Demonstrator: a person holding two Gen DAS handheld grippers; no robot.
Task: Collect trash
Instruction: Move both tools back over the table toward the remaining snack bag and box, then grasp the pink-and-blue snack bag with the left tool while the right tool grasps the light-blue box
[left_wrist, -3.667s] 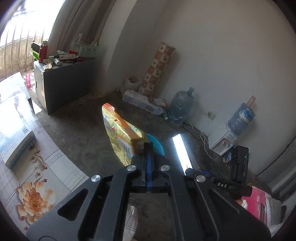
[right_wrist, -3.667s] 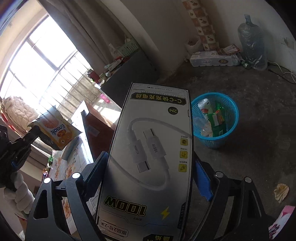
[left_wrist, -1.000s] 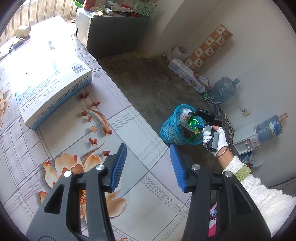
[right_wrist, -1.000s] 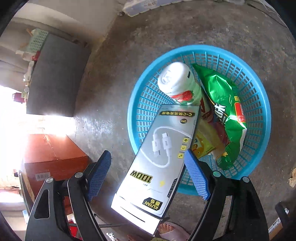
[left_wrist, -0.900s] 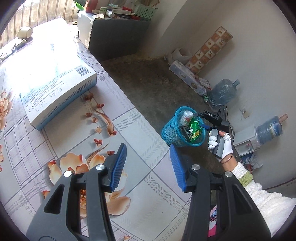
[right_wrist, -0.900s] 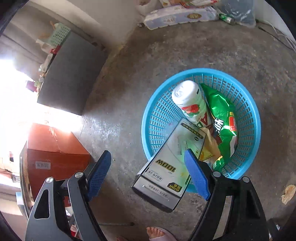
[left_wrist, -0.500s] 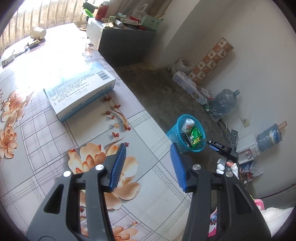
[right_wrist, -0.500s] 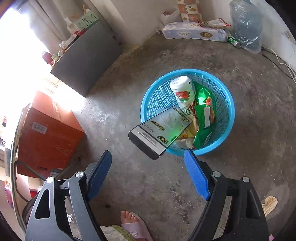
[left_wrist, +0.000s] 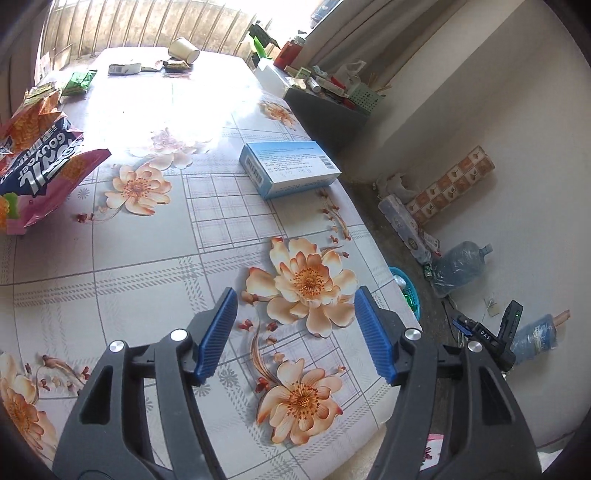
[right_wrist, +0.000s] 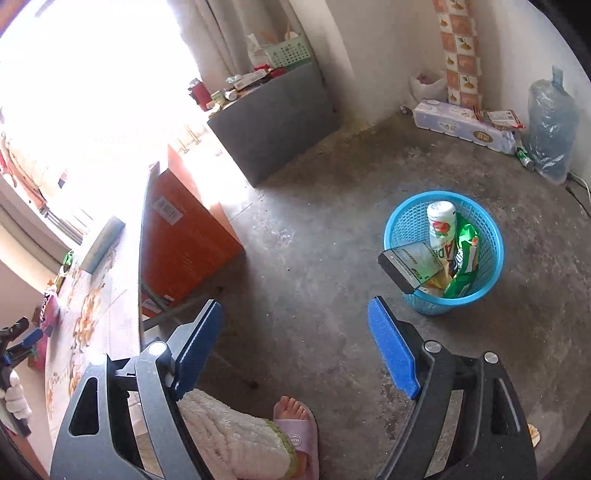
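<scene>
My left gripper is open and empty above the flowered tablecloth. A blue-and-white box lies ahead near the table's right edge. Snack bags lie at the far left of the table. My right gripper is open and empty above the concrete floor. The blue trash basket stands on the floor ahead to the right, holding the grey cable box, a white can and a green bag. The basket's rim peeks past the table edge in the left wrist view.
A paper cup and small packets lie at the table's far end. An orange cardboard box stands under the table. A grey cabinet, water jugs and a tissue pack line the walls. A sandalled foot is below my right gripper.
The right gripper let go of the cable box into the basket and pulled back and up. The left gripper swung back over the table toward the remaining trash.
</scene>
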